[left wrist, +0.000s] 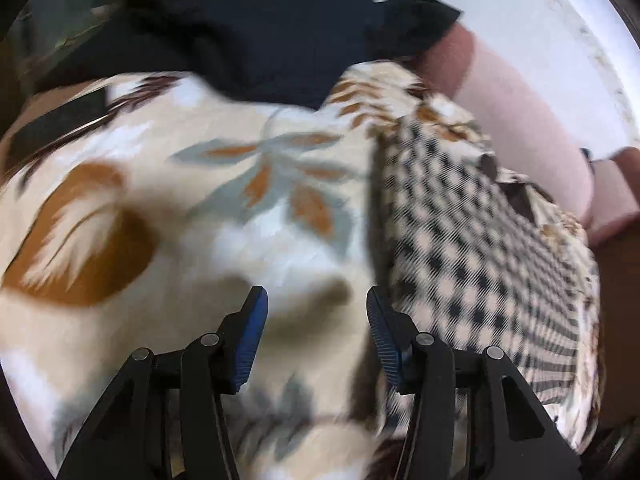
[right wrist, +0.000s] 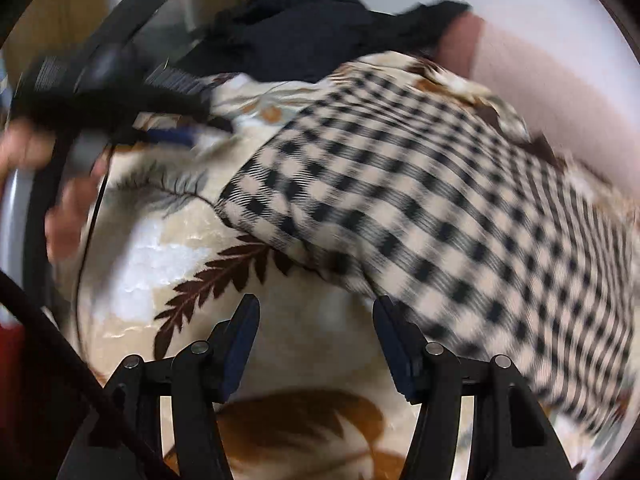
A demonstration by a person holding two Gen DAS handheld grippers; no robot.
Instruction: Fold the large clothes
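A black-and-cream checked garment [left wrist: 472,240] lies flat on a cream blanket with leaf prints [left wrist: 200,208]. It fills the right half of the right wrist view [right wrist: 440,200]. My left gripper [left wrist: 316,308] is open and empty, hovering over the blanket just left of the garment's edge. My right gripper [right wrist: 316,312] is open and empty, its right finger near the garment's lower left edge. In the right wrist view the left gripper [right wrist: 120,92] shows blurred at upper left, held by a hand.
A dark navy garment [left wrist: 260,32] is heaped at the far side of the blanket [right wrist: 160,272]. A pink pillow or cushion [left wrist: 520,120] lies at the far right beside a white wall [left wrist: 520,20]. A dark cable [right wrist: 60,340] crosses the lower left.
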